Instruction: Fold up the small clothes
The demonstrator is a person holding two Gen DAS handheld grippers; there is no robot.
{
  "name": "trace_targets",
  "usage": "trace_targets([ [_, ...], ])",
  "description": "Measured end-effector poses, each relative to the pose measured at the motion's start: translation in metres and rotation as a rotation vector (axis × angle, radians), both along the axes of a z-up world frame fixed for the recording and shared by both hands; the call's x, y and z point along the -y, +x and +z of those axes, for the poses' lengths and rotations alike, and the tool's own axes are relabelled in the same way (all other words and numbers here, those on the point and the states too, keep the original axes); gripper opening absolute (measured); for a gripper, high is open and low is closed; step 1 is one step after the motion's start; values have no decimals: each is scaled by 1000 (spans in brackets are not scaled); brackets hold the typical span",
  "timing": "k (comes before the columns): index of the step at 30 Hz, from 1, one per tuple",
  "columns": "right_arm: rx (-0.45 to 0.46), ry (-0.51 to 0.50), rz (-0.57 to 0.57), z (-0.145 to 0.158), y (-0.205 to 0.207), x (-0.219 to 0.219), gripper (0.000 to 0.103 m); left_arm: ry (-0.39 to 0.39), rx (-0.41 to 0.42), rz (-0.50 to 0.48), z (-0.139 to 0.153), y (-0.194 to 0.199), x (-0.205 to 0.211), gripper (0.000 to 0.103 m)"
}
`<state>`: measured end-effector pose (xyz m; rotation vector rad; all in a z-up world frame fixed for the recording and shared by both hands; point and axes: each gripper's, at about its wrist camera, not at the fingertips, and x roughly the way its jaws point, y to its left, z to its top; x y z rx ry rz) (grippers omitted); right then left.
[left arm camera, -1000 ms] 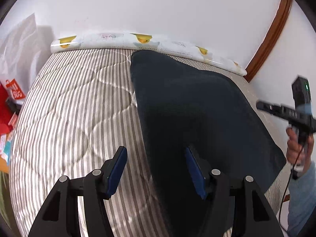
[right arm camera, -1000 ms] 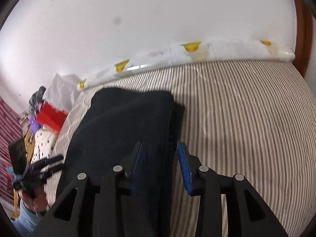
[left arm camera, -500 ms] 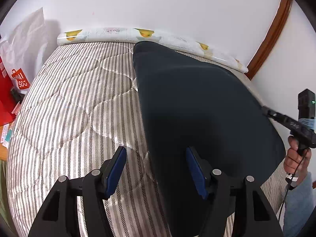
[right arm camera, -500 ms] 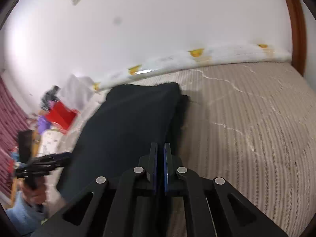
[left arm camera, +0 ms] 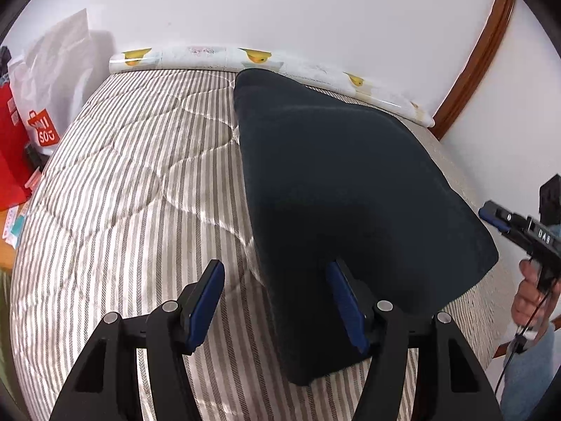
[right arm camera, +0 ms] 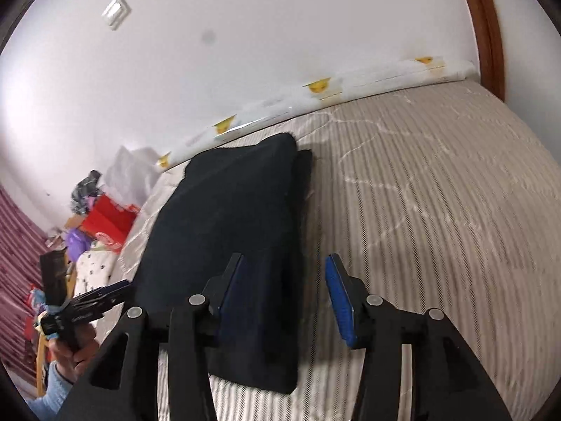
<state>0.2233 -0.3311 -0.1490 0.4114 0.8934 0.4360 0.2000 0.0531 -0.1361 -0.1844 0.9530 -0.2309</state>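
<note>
The dark folded garment [left arm camera: 336,189] lies flat on the striped bed [left arm camera: 133,189]. Right claw [right arm camera: 284,294], pinched shut moments ago, has just reopened empty; left claw [left arm camera: 277,301] gapes empty. Likely this fold is finished.

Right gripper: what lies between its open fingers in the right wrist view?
The near right edge of the folded dark garment and a strip of striped bedcover lie between the right gripper fingers; its jaws, just opened, grip nothing.
</note>
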Motion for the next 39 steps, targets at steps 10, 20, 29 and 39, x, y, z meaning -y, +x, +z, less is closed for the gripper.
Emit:
trace_targets([
  [10, 123, -49, 16, -5, -15, -8, 4, -2, -10, 0, -3, -11, 3, 61],
  [20, 121, -145, -121, 11, -34, 0, 8, 27, 12, -8, 0, -25, 4, 61],
  [29, 150, -371, -69, -12, -52, -40, 18, 84, 48, 17, -1, -33, 11, 61],
  [39, 153, -338, -108, 11, -71, -34, 23, 93, 56, -19, 2, -47, 15, 61],
])
